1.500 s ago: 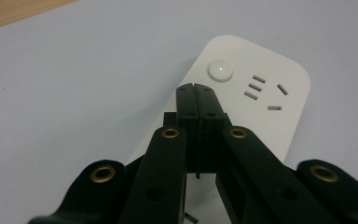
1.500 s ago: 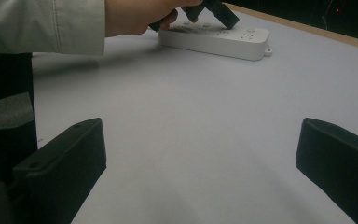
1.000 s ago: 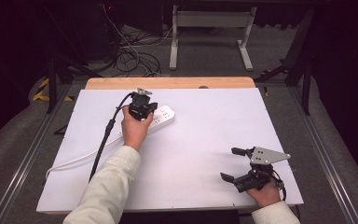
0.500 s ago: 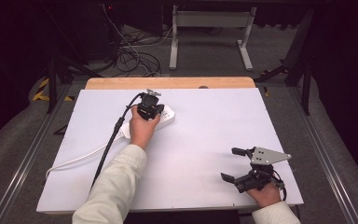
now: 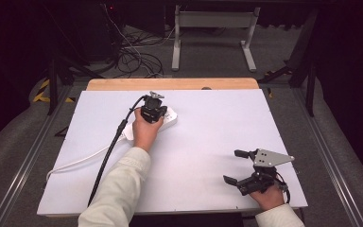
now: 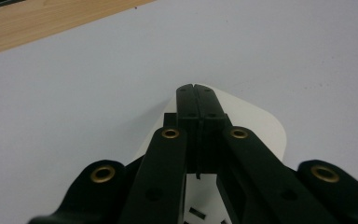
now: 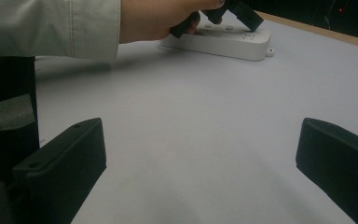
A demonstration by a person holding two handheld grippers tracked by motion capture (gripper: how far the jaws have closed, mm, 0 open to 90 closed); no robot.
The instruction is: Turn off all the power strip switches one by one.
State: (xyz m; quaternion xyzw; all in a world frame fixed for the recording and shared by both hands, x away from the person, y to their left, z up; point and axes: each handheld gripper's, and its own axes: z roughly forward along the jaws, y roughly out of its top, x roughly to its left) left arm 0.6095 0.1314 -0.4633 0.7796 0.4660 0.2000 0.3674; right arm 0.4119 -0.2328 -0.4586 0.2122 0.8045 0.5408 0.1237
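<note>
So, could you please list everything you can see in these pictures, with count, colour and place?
power strip: one, white, far left-centre of the table, under the left gripper
power strip lead: one, white, runs from the strip toward the table's near left edge
table top: one, white sheet, with a wooden strip along its far edge
cables: a tangle, black, on the floor beyond the table
metal frame: one, grey, on the floor behind the table
left gripper: one, black, jaws shut, tips over the power strip
right gripper: one, black with a grey plate, jaws open, near right of the table
sleeves: two, pale, at the near edge
</note>
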